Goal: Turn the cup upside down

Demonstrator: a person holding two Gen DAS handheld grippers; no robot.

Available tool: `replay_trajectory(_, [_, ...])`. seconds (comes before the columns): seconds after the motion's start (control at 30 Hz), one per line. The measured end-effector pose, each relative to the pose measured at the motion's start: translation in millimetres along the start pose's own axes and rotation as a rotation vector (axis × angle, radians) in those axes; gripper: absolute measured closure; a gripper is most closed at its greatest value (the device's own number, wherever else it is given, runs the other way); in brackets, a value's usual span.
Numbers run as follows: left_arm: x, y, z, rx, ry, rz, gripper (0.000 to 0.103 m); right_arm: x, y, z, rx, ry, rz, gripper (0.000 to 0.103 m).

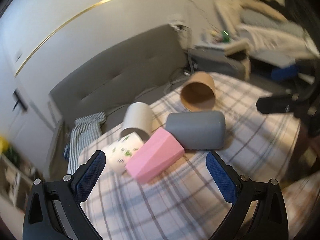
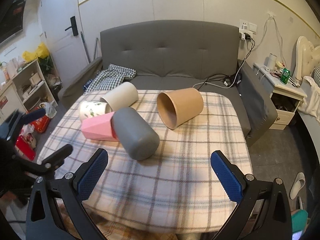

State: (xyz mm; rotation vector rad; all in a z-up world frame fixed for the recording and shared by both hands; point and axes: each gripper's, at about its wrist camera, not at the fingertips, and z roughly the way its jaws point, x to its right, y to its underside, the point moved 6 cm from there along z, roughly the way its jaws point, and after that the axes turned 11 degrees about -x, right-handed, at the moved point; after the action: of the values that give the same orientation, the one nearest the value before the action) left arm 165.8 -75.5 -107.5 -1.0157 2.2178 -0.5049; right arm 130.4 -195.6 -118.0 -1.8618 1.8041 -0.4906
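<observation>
Right gripper [image 2: 159,166] wide and empty, grey cup [image 2: 136,133] lying just ahead, left gripper [image 1: 155,165] wide too

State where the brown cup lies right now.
In the right wrist view the brown cup lies on its side, right of centre on the checked blanket, apart from the grey cup.

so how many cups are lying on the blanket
5, all on their sides: brown cup right, grey cup centre, pink cup, leaf-print cup and white cup clustered left.
</observation>
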Motion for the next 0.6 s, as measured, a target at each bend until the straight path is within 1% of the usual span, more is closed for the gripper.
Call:
replay_trajectory(0.07, [5,-4,17,-0.002,-0.010,0.079,0.000,4,0,11,-0.022,-0.002,0.011,0.000])
replay_trajectory(0.17, [9,-4,45,-0.028,-0.012,0.180,0.000,8,3,25,-0.053,-0.010,0.025,0.000])
replay_trajectory(0.2, [9,-4,52,-0.035,-0.014,0.195,0.000,9,4,31,-0.067,-0.012,0.029,0.000])
replay_trajectory(0.27, [9,-2,65,-0.052,0.009,0.217,0.000,11,5,39,-0.093,-0.024,0.038,0.000])
replay_trajectory(0.37, [8,-3,77,-0.058,0.023,0.239,0.001,13,6,47,-0.103,-0.030,0.037,0.000])
replay_trajectory(0.47, [12,-2,88,-0.067,0.017,0.257,0.001,15,3,54,-0.119,-0.047,0.050,0.000])
replay_trajectory(0.6, [17,1,100,-0.089,0.040,0.289,0.002,16,0,61,-0.125,-0.053,0.058,0.000])
